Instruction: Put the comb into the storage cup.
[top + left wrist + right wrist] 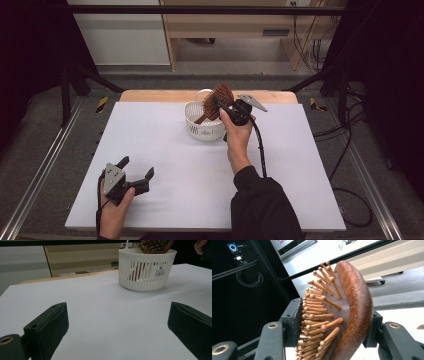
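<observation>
Right gripper [220,106] is clamped across the head of the wooden hairbrush [218,101]: in the right gripper view one jaw is pressed onto the bristle tips, the other onto the rounded back [359,315]. The grip is taken across the thickest section, probably so the head cannot twist, though the pins on one side make a springy, uneven contact.

The brush is held tilted over the white slotted basket [200,131], which sits at about 12 o'clock from table centre, near the far edge. The handle end is pointed down into the basket, the head is kept above the rim toward 1 o'clock. Whether the handle tip is resting on the basket floor cannot be told. In the left gripper view the bristle head [156,245] is seen just above the rim, the handle visible through the slots.

The holding hand is kept at 3 o'clock of the basket, outside the rim, judged so the basket wall is not knocked.

Left gripper [136,171] is parked at about 7 o'clock on the white table sheet [165,165], well apart from the basket, jaws spread wide with nothing between them. It is judged to be idle, kept out of the working arm's path.

Risk: basket is light and unrestrained; it could be tipped by side load from the handle.
</observation>
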Demonstrator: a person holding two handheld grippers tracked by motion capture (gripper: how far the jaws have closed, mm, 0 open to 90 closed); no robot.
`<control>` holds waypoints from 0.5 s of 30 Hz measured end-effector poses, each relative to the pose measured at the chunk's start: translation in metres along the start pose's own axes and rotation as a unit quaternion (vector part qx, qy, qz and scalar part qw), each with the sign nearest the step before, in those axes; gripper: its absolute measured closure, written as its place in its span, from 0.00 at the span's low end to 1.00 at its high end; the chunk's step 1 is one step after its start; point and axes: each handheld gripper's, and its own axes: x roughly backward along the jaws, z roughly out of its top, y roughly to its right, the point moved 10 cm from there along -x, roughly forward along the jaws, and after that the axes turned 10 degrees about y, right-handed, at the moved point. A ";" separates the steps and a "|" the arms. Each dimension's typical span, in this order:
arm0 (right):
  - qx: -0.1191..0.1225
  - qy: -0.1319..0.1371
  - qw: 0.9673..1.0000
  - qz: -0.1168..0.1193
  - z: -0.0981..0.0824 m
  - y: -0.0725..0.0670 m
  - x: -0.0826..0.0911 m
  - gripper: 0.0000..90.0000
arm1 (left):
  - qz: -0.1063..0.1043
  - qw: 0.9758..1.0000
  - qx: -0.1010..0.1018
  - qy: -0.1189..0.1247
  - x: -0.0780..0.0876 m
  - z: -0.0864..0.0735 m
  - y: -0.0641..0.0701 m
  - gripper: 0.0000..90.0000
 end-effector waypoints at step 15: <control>-0.004 -0.003 1.000 -0.003 -0.003 0.014 0.006 0.48 | 0.002 1.000 -0.002 0.004 0.000 0.002 -0.001 0.03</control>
